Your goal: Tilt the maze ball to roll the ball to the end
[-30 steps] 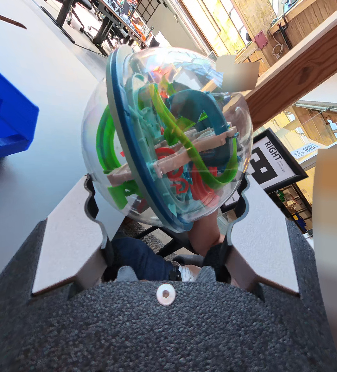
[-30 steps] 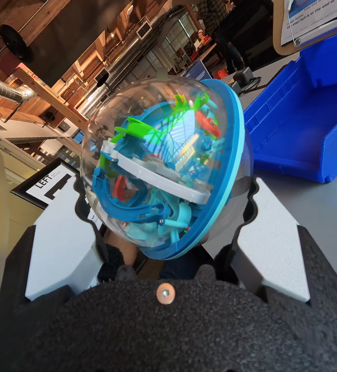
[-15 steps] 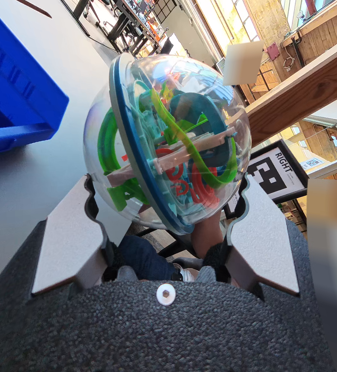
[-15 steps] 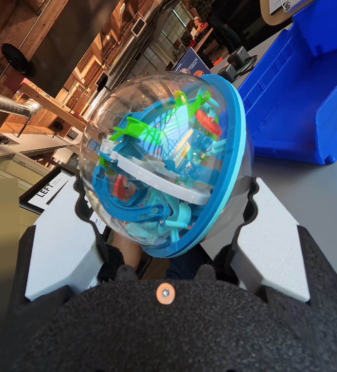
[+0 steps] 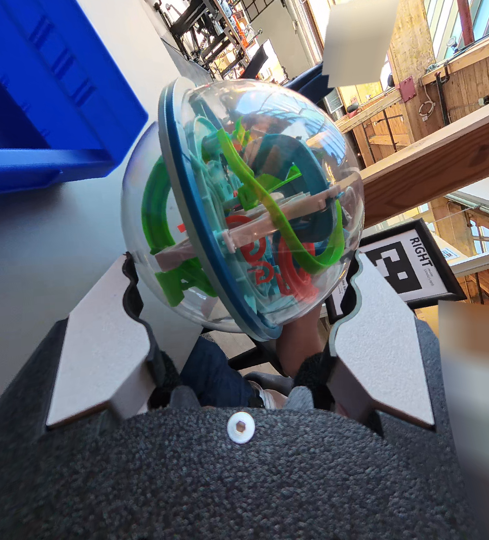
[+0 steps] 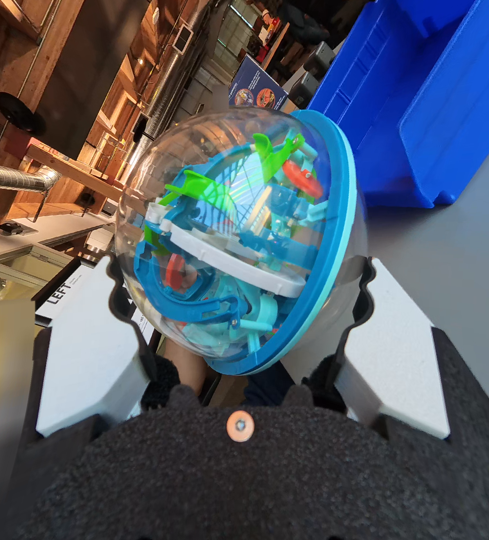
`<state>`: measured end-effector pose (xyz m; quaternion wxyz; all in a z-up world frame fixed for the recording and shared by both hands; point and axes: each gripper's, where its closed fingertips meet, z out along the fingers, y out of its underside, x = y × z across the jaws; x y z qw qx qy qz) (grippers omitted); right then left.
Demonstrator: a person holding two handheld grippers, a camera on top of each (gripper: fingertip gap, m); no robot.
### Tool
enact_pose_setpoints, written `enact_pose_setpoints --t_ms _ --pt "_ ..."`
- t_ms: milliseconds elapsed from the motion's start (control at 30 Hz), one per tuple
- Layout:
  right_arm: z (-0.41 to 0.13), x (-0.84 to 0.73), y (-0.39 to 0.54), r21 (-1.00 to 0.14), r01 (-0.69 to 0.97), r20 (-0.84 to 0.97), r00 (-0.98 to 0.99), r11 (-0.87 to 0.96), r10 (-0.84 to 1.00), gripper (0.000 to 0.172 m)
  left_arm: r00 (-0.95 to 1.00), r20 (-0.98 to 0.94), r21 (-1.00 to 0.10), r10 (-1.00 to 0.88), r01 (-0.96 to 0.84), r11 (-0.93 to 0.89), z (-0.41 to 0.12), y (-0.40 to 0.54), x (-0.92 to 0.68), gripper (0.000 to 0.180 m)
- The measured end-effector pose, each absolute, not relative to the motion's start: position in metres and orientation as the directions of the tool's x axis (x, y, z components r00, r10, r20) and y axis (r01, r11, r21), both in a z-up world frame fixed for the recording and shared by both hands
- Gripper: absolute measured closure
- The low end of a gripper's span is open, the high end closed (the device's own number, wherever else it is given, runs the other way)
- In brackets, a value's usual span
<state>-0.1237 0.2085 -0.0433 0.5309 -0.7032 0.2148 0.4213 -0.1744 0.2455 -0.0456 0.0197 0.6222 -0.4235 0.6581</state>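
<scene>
Clear plastic maze ball (image 5: pixel 242 204) with coloured inner tracks, blue equator rim, held aloft over grey bench (image 5: pixel 33 248). Left claw (image 5: pixel 242 263) and right claw (image 6: pixel 239 266) both clamp sphere, pads pressing shell. Judged light, rigid, slick; grip shell, not rim.

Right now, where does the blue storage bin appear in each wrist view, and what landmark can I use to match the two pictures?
Left wrist view: the blue bin fills the upper left corner, on the grey table, left of the maze ball.
Right wrist view: the blue bin fills the upper right corner, right of the maze ball.
Shared landmark: the maze ball's blue equator ring, on the side facing the bin in both.
</scene>
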Motion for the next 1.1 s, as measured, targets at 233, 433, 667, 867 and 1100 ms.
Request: enact_pose_setpoints --t_ms 233,433,667,867,1100 --pt "-0.026 -0.125 0.207 -0.649 -0.701 -0.758 0.628 -0.294 0.176 0.018 -0.317 0.781 -0.619 -0.538 -0.505 -0.601 -0.030 0.243 -0.176 0.042" --pt "-0.002 -0.130 0.199 -0.730 -0.638 -0.682 0.703 -0.246 0.201 0.018 -0.380 0.738 -0.673 -0.558 -0.477 -0.565 -0.013 0.234 -0.182 0.042" --pt "0.004 -0.137 0.197 -0.731 -0.639 -0.683 0.689 -0.242 0.244 0.018 -0.361 0.703 -0.707 -0.613 -0.451 -0.545 -0.002 0.234 -0.188 0.042" --pt "0.003 -0.147 0.201 -0.728 -0.636 -0.684 0.655 -0.255 0.321 0.018 -0.332 0.646 -0.753 -0.687 -0.419 -0.506 0.007 0.240 -0.195 0.042" --pt "0.007 -0.156 0.200 -0.784 -0.567 -0.620 0.699 -0.252 0.356 0.018 -0.387 0.571 -0.813 -0.724 -0.393 -0.431 0.013 0.240 -0.201 0.042"
